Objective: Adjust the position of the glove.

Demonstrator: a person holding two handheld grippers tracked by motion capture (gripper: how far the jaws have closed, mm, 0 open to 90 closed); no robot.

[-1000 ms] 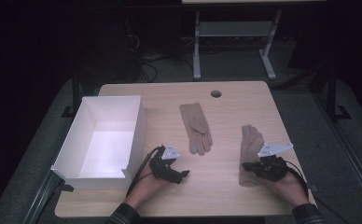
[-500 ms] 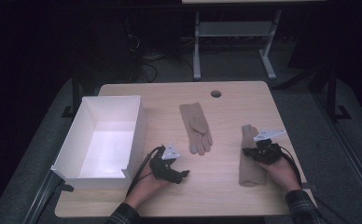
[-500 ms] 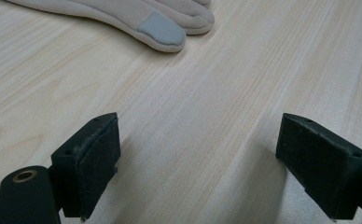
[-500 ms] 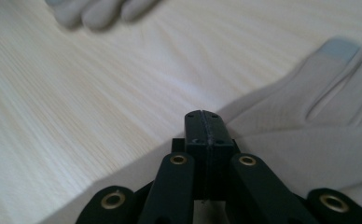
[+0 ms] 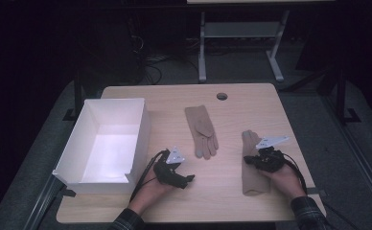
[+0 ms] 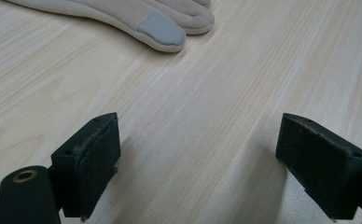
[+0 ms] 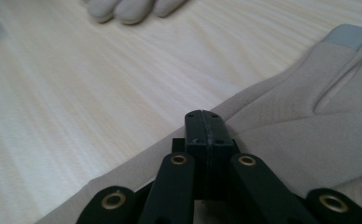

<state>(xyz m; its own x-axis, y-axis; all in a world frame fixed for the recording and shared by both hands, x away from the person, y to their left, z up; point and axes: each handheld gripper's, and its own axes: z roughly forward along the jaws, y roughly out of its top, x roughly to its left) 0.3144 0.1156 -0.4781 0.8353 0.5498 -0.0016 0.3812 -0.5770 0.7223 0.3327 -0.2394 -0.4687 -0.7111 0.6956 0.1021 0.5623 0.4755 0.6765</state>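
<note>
At the table's left stands a white box (image 5: 107, 143); beside it the left gripper (image 6: 207, 158) rests released. Rightward, the right gripper (image 7: 206, 135) is clenched atop the near glove (image 7: 309, 116), apparently pinching nothing, so lifting may leave it behind.

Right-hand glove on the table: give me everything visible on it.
The right glove is beige, soft-looking knit or suede-like fabric, lying flat near the table's right front, fingers pointing away from the person, cuff toward the front edge. One fingertip carries a grey patch. The right tool sits over its left edge with jaws shut together; whether fabric is pinched between them cannot be told. It lies apart from the other glove.
</note>
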